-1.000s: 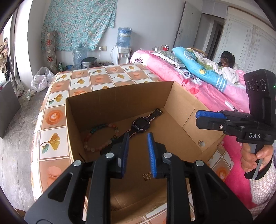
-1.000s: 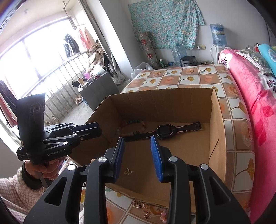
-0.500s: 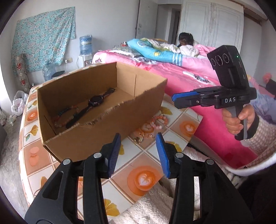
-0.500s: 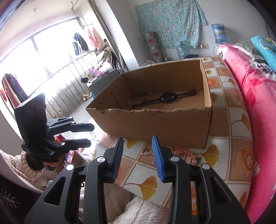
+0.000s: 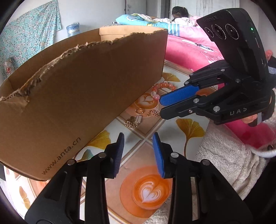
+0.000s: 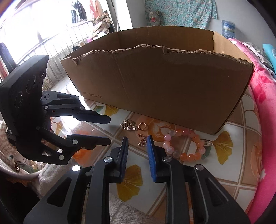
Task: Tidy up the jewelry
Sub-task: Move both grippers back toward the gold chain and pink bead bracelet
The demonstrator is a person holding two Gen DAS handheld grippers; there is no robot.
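Ahead of the right gripper [image 6: 137, 146], its empty fingers just narrowed for small pieces, lie gold earrings [image 6: 142, 142]; left gripper [image 5: 138, 151] likewise.

The cardboard box [image 6: 172, 89] hides its own inside; behind it, a person's [image 5: 179, 13] body is covered.

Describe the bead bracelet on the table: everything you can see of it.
The bead bracelet is a loop of round, glossy, translucent beads, mostly orange and peach with several pale pink ones at one side. It lies flat on the patterned tablecloth, just in front of the cardboard box, to the right of the small gold pieces. Neither gripper touches it; whether it touches the box cannot be told.
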